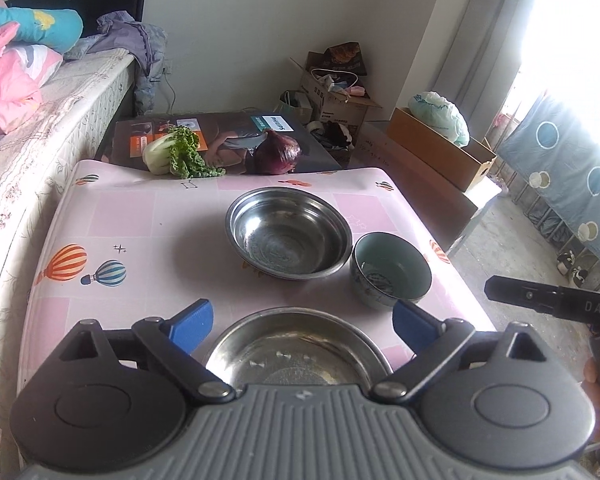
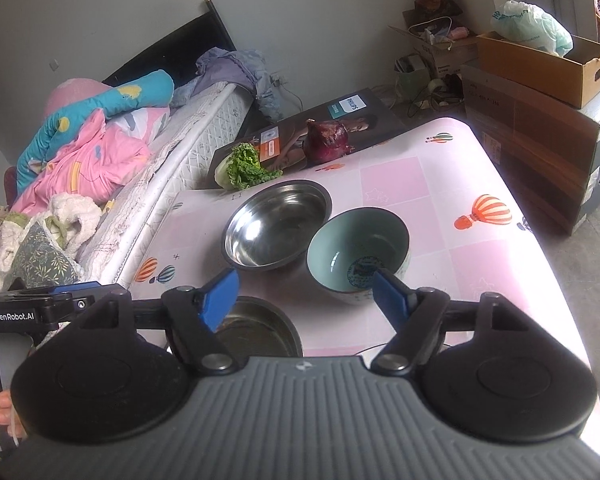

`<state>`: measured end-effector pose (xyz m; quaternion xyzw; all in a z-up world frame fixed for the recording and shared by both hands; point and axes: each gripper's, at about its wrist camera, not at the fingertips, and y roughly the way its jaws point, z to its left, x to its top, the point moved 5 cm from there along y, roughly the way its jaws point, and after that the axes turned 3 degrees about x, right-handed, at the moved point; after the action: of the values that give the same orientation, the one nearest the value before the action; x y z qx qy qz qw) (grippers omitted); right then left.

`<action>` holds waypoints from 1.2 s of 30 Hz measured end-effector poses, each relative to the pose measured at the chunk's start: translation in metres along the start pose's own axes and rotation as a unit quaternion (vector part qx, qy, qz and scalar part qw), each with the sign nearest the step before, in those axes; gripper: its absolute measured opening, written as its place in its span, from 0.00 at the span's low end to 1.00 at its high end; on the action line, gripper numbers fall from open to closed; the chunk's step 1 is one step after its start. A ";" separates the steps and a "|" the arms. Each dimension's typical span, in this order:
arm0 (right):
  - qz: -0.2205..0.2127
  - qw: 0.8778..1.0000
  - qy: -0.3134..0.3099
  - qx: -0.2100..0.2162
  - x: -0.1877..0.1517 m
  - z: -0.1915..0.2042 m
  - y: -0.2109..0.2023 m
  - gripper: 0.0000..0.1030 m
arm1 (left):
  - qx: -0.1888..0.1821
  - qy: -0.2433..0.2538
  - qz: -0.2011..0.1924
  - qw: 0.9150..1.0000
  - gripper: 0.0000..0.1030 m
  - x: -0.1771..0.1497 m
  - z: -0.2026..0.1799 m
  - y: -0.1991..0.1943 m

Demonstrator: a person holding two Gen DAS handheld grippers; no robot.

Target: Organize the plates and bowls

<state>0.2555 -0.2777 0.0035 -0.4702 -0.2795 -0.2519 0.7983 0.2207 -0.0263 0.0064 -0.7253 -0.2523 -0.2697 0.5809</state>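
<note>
The left tool [image 1: 300,320] stands wide open and holds nothing; its body hides the near half of a round steel bowl [image 1: 296,354] just below it. The right tool [image 2: 304,298], also open and empty, hovers just before the smooth ceramic bowl [image 2: 356,254] on the counter [image 2: 460,184]

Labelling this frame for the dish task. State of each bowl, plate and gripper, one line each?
large steel bowl: upright, empty, on the table
ceramic bowl: upright, empty, beside the large steel bowl
steel plate: flat, nearest the grippers, nothing on it
left gripper: open, holds nothing
right gripper: open, holds nothing
</note>
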 end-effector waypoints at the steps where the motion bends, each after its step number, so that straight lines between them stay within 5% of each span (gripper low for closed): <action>1: -0.001 1.000 0.001 -0.002 -0.003 -0.001 -0.003 0.72 | -0.001 0.005 -0.002 1.000 0.94 -0.002 -0.003 -0.001; 15: 0.001 1.000 0.018 -0.008 -0.021 -0.019 -0.016 0.72 | 0.009 0.038 -0.012 0.999 1.00 -0.012 -0.025 -0.004; 22: 0.005 1.000 0.028 -0.005 -0.020 -0.025 -0.011 0.72 | -0.017 0.022 -0.013 1.000 1.00 -0.009 -0.023 0.001; 36: -0.002 0.999 0.050 0.019 -0.006 -0.038 0.002 0.72 | -0.007 0.028 -0.005 1.000 1.00 0.007 -0.027 0.037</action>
<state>0.2609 -0.3095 -0.0171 -0.4414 -0.2451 -0.2713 0.8195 0.2481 -0.0600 -0.0099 -0.7204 -0.2372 -0.2948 0.5813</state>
